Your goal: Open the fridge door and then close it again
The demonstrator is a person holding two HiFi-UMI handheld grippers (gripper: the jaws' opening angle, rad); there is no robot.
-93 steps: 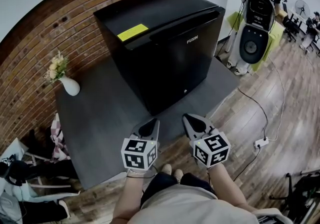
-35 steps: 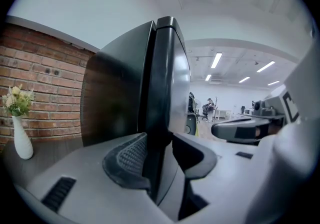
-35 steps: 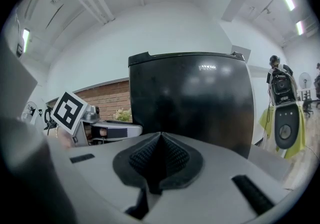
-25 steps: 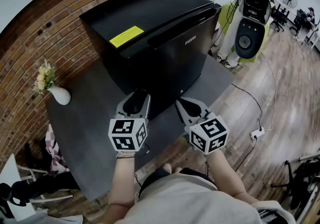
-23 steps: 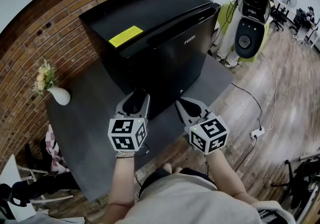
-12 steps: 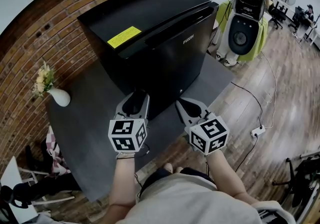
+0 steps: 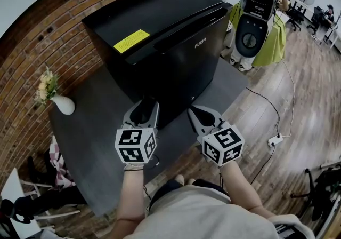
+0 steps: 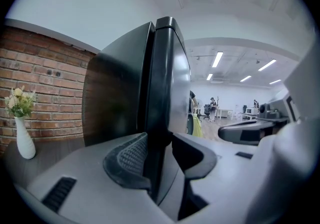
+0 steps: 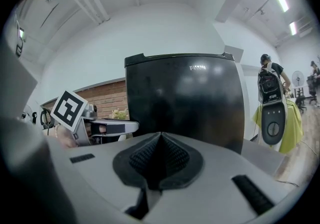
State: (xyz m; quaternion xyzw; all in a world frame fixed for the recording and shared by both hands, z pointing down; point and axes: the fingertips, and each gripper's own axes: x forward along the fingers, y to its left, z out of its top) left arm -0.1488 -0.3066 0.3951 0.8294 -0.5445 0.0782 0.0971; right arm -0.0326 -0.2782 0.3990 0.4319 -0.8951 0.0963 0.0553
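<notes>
While the fridge (image 7: 160, 24) stands on the tabletop (image 7: 96, 120) with its door (image 7: 184, 70) shut, the left tool (image 7: 144, 105) hovers at the door's near-left edge, jaws spread, apparently not yet gripping. The right tool (image 7: 195, 113), pressed together and empty, hangs just right of it. Opening looks about to begin: the left jaws must catch that edge and swing it outward.

Left gripper (image 8: 159, 155): jaws apart, astride the near edge of the door (image 8: 167, 83); whether they press it cannot be told.
Fridge (image 8: 117, 98): black, seen edge-on, on a grey tabletop (image 8: 55, 150).
Left of fridge: white vase (image 8: 24, 140) with flowers, brick wall (image 8: 50, 83).
Right of fridge: lit office.
</notes>
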